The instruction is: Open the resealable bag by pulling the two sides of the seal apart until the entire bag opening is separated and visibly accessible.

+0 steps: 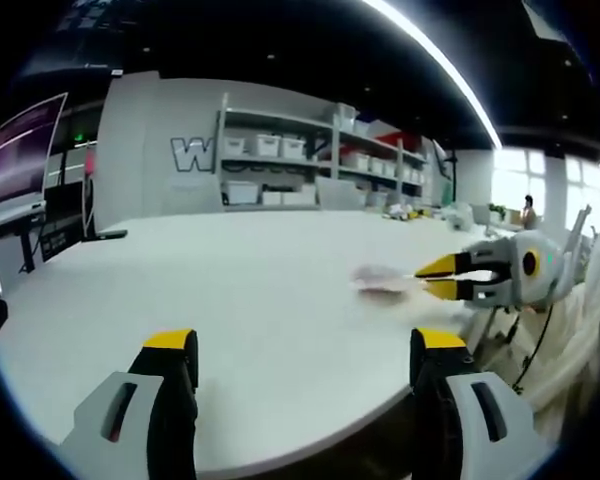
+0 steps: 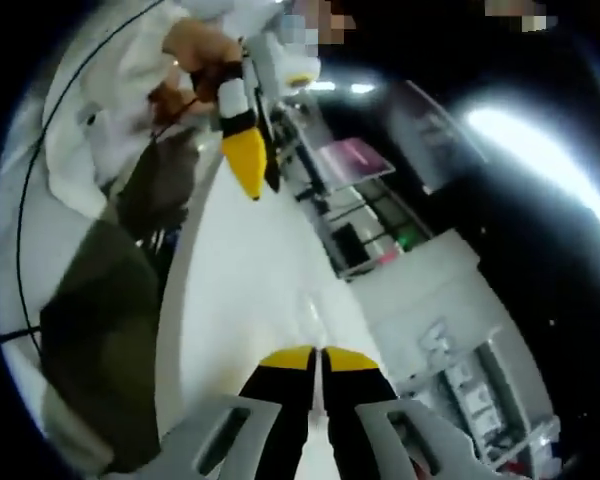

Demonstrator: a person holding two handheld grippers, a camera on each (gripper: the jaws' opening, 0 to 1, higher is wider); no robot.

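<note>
Smooth matt white table (image 1: pixel 230 300); thin clear plastic resealable bag (image 1: pixel 385 279) on it

Your bag (image 1: pixel 385 279) lay on the tabletop (image 1: pixel 230 300), right of centre; your right gripper (image 1: pixel 442 277) was at its right edge, shelves (image 1: pixel 320 160) behind, far side.

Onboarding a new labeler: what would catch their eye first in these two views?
In the left gripper view, the right gripper reaches in from the right, its yellow-tipped fingers nearly closed at the edge of a pale, blurry bag lying on the white table. The left gripper hangs open at the near table edge, fingers wide apart. Behind the table, shelves of white bins line the back wall.
</note>
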